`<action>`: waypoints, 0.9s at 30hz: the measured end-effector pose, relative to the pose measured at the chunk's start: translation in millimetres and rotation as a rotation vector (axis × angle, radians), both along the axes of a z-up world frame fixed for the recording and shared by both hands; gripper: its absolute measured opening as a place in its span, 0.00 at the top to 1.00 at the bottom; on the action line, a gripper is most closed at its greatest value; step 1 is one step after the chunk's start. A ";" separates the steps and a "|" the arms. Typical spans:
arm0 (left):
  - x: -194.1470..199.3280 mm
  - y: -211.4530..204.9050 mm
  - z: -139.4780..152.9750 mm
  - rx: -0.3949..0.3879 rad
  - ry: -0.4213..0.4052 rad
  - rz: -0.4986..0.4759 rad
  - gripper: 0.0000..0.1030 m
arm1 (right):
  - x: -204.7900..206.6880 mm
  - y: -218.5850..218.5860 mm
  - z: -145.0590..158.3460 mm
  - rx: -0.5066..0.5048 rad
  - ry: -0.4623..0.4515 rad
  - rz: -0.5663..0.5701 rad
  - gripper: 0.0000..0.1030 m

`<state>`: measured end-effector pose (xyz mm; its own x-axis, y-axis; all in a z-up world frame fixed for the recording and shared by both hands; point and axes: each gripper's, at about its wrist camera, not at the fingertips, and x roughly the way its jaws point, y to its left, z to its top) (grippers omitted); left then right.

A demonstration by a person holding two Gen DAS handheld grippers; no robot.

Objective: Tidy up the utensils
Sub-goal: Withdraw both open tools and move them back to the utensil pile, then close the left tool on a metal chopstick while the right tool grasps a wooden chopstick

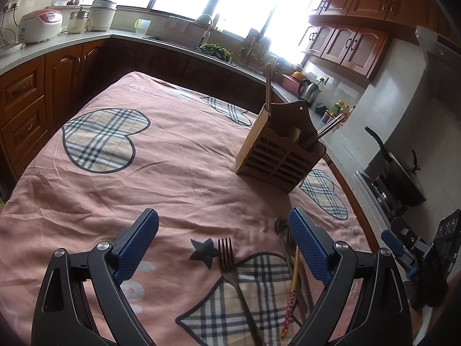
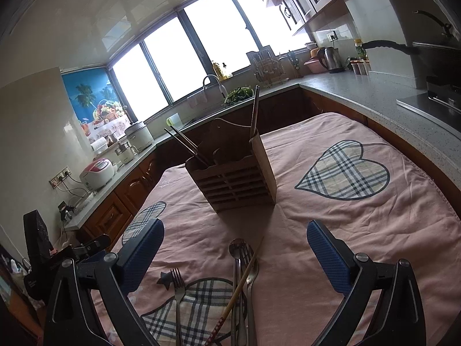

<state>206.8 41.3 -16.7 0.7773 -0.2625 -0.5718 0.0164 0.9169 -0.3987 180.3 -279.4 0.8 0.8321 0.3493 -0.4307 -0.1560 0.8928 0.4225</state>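
A slatted wooden utensil holder (image 1: 279, 155) (image 2: 236, 178) stands upright on the pink tablecloth, with chopsticks (image 1: 325, 132) (image 2: 187, 145) leaning out of its compartments. A fork (image 1: 233, 274) (image 2: 178, 291) lies alone on the cloth. Beside it a pile holds a spoon (image 2: 238, 249), more cutlery and a chopstick with a red dotted end (image 1: 291, 297) (image 2: 236, 297). My left gripper (image 1: 223, 222) is open above the fork, its right finger over the pile. My right gripper (image 2: 234, 230) is open above the pile, holding nothing.
The table (image 1: 173, 178) (image 2: 360, 230) carries a pink cloth with plaid hearts. Kitchen counters with wooden cabinets wrap around it. A wok on a stove (image 1: 403, 178) stands at one side. Rice cookers (image 1: 40, 26) (image 2: 96, 173) and a kettle (image 2: 331, 57) sit on the counters.
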 end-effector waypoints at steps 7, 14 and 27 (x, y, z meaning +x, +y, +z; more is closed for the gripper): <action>-10.9 -5.7 -17.1 0.010 0.035 -0.013 0.09 | -10.9 4.0 -15.8 -0.010 0.029 0.010 0.02; -12.2 -13.2 -33.0 0.040 0.077 -0.023 0.09 | -11.8 8.9 -32.6 -0.025 0.075 0.025 0.02; 6.2 -32.0 -50.4 0.105 0.149 -0.084 0.09 | 4.7 13.6 -51.0 -0.033 0.149 0.048 0.03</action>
